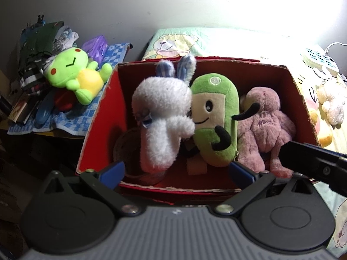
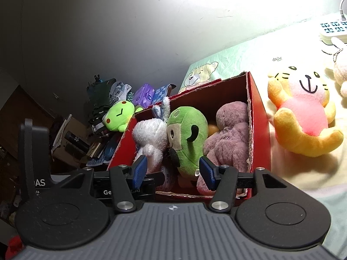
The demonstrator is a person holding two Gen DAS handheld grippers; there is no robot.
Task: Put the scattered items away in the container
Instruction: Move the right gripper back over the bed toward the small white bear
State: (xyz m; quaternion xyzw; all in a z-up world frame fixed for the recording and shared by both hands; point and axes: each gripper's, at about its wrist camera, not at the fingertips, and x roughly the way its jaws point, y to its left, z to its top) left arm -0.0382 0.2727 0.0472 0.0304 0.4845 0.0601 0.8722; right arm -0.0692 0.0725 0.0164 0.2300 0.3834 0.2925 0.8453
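A red cardboard box (image 1: 95, 130) (image 2: 260, 125) stands on the bed. It holds a white bunny plush (image 1: 160, 117) (image 2: 149, 136), a green plush (image 1: 214, 117) (image 2: 186, 134) and a mauve bear plush (image 1: 264, 121) (image 2: 229, 138). My left gripper (image 1: 176, 172) is open and empty at the box's near rim. My right gripper (image 2: 173, 171) is open and empty, also at the near rim. A pink and orange cat plush (image 2: 303, 117) lies on the bed right of the box. A small cream plush (image 1: 331, 101) (image 2: 340, 73) lies farther right.
A green frog plush (image 1: 76, 73) (image 2: 118, 117) lies on a blue checked cloth (image 1: 71, 119) left of the box, beside a pile of clothes (image 1: 39, 49) and a purple pack (image 1: 96, 46). A white power strip (image 1: 321, 59) (image 2: 334, 27) lies at the bed's far right.
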